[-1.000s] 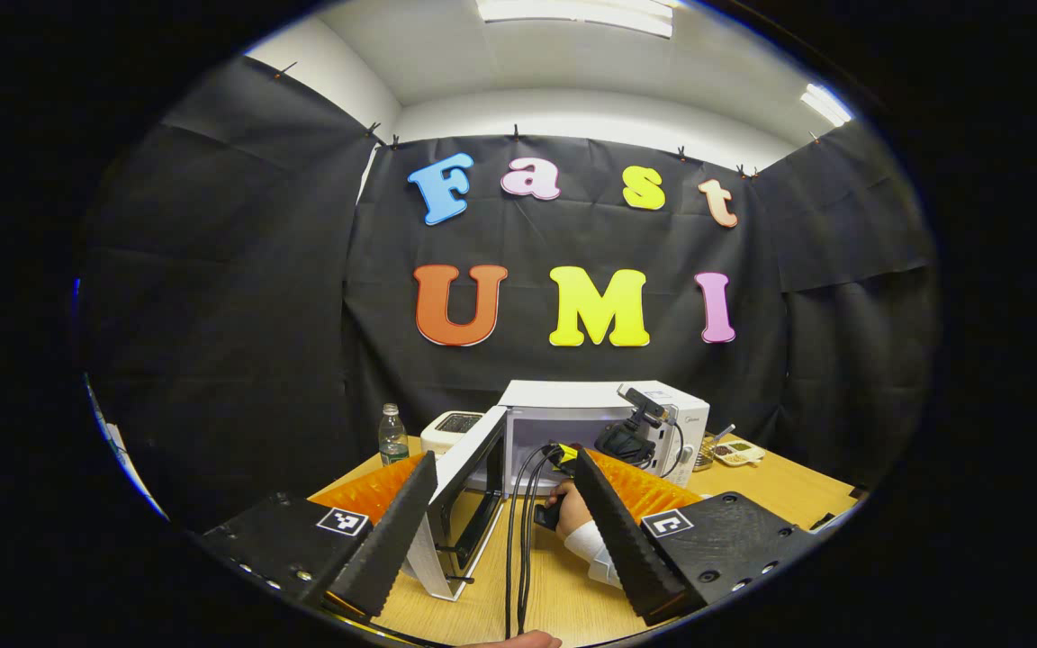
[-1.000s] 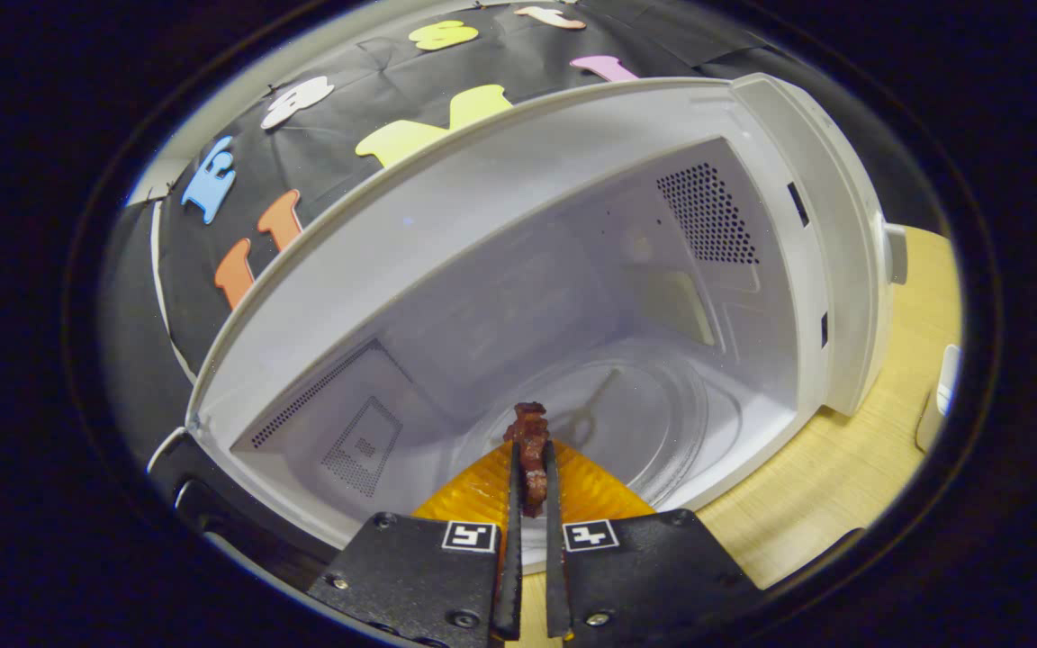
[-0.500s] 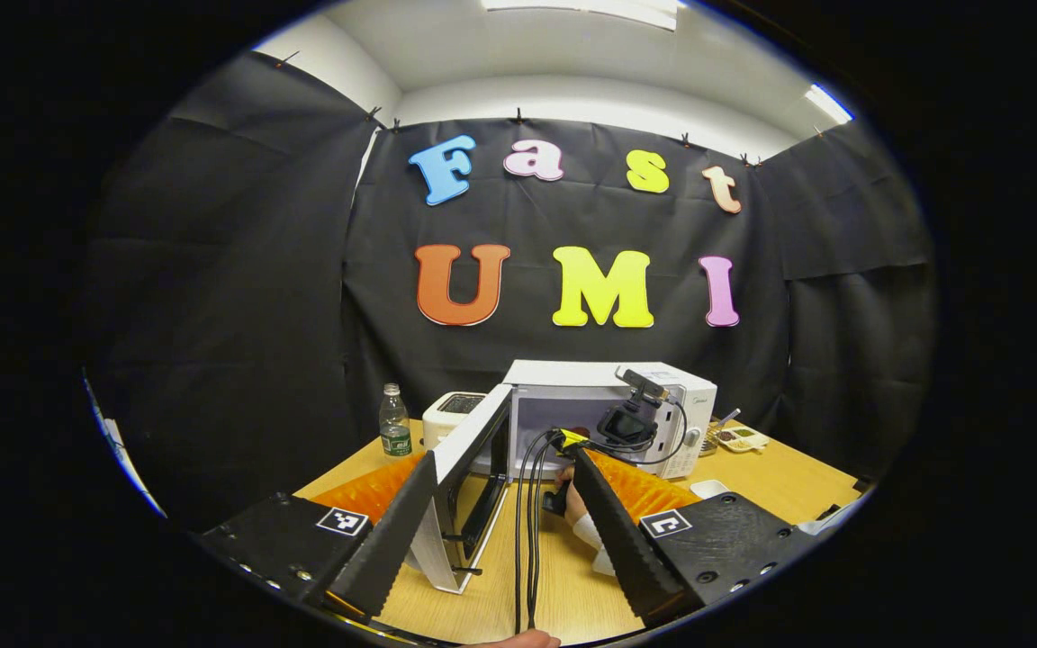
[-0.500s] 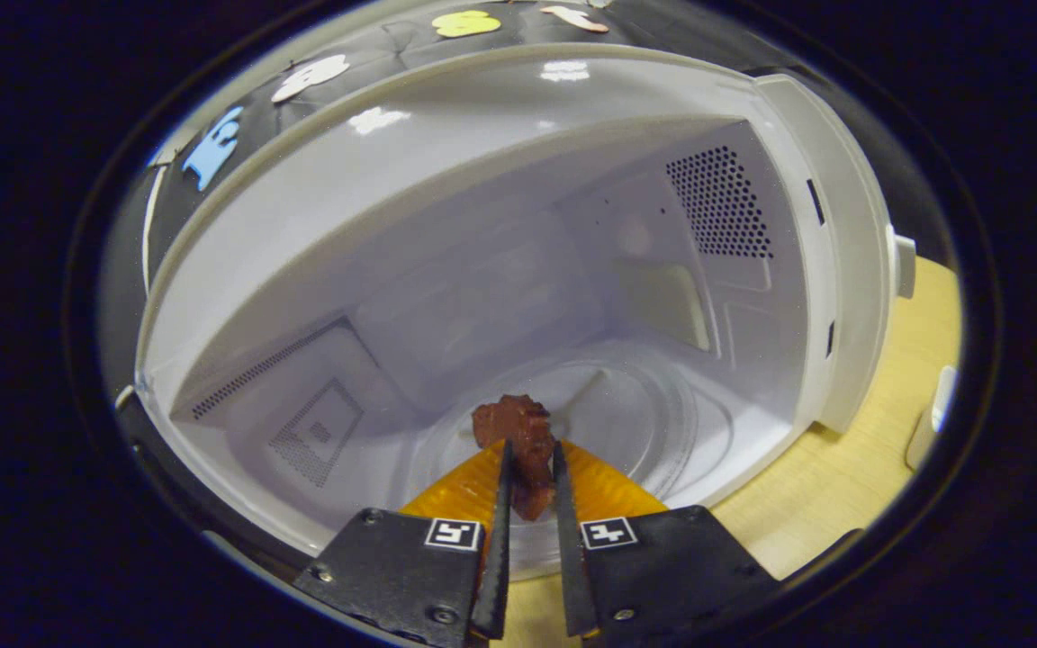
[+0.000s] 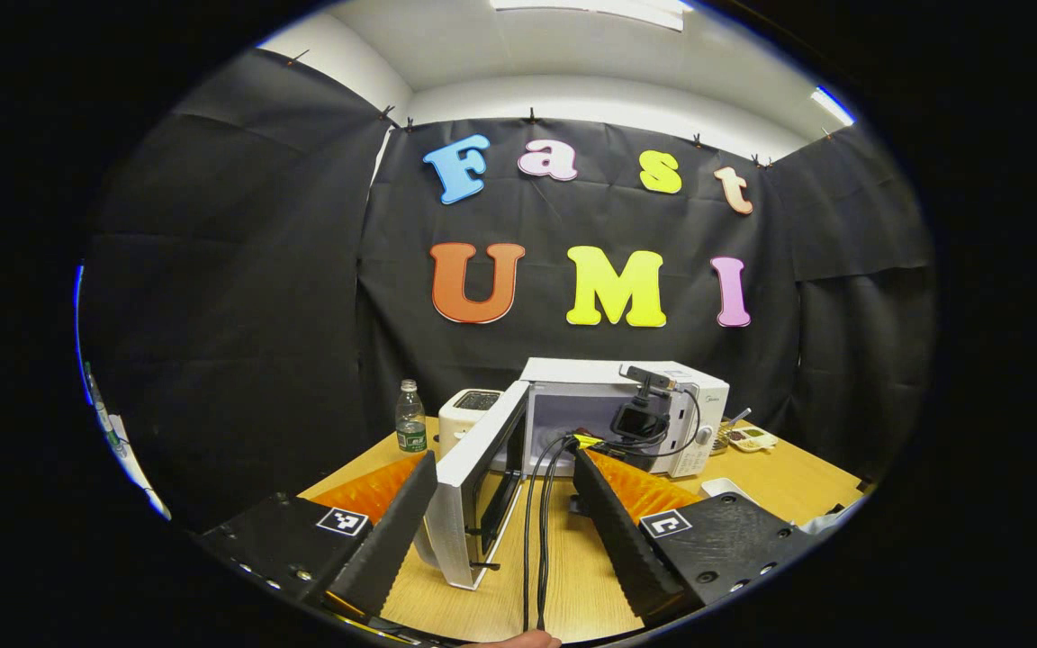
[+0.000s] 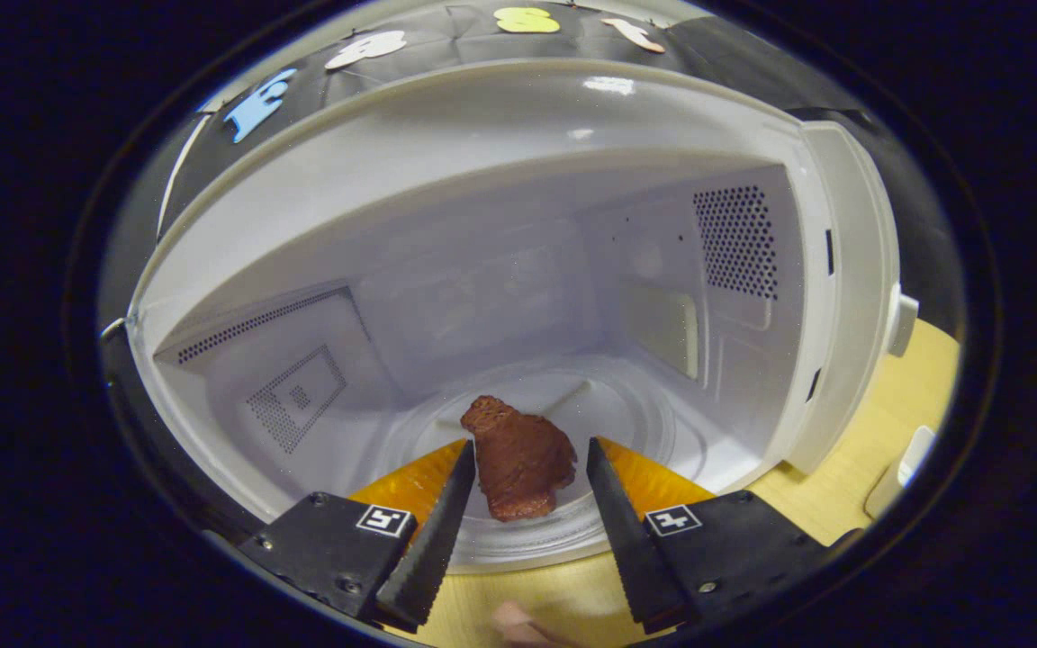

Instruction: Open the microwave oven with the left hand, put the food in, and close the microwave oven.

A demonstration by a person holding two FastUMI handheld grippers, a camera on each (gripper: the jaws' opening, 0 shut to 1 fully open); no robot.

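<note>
In the right gripper view, one lumpy, reddish-brown chunk of meat [image 6: 518, 457] with a rough, grainy surface lies on the round, ribbed glass turntable [image 6: 662, 423] inside the white, smooth-walled microwave oven [image 6: 500, 225]. The right gripper [image 6: 527, 468] has its two serrated, wedge-shaped fingers spread apart, one on each side of the meat; the finger at 7 o'clock looks to be touching the meat's edge, the one at 5 o'clock stands clear of it. Two perforated vent patches show in the cavity, one at 9 o'clock and one at 2 o'clock.

In the left gripper view, the left gripper [image 5: 505, 472] is held open over the pale wooden table [image 5: 572, 585], its two ridged fingers wide apart with nothing between them. The white microwave door with a dark window [image 5: 482, 481] stands swung out at 6 o'clock. One clear plastic bottle [image 5: 410, 427] and one white boxy toaster [image 5: 469, 414] stand at 7 o'clock of the oven, and two black cables [image 5: 536, 531] run across the tabletop. A small tray of mixed bits [image 5: 748, 438] lies at 3 o'clock of the oven.
</note>
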